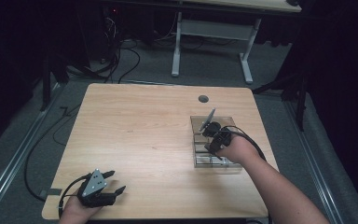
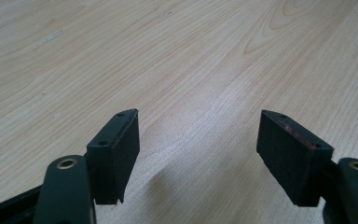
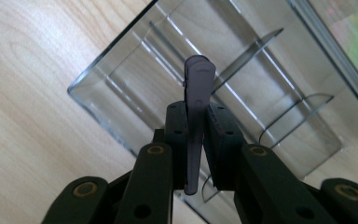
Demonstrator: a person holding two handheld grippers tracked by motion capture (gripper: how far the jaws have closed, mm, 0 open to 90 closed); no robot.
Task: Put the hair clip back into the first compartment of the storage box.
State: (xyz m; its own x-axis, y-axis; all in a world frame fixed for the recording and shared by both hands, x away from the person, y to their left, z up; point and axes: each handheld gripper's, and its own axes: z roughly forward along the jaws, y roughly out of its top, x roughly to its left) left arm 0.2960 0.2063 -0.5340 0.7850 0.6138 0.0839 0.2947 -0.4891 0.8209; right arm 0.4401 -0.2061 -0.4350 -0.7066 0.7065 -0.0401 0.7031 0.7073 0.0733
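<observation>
While the left gripper (image 1: 113, 183) rests at the table's (image 1: 140, 135) seven o'clock corner with its jaws wide apart over bare wood, the right gripper (image 1: 210, 132) hangs at about three o'clock, above the clear divided organizer (image 1: 200, 161). Its jaws are clamped on a thin, flat dark piece (image 3: 196, 121), which stands on edge over the organizer's compartments.

purple-grey strip (image 3: 196, 116), clear organiser (image 3: 121, 88), black tool (image 3: 198, 128)

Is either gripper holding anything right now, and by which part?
The right gripper clamps a thin dark flat piece edge-on by its lower part, above the clear organizer. The left gripper is open, holding nothing.
</observation>
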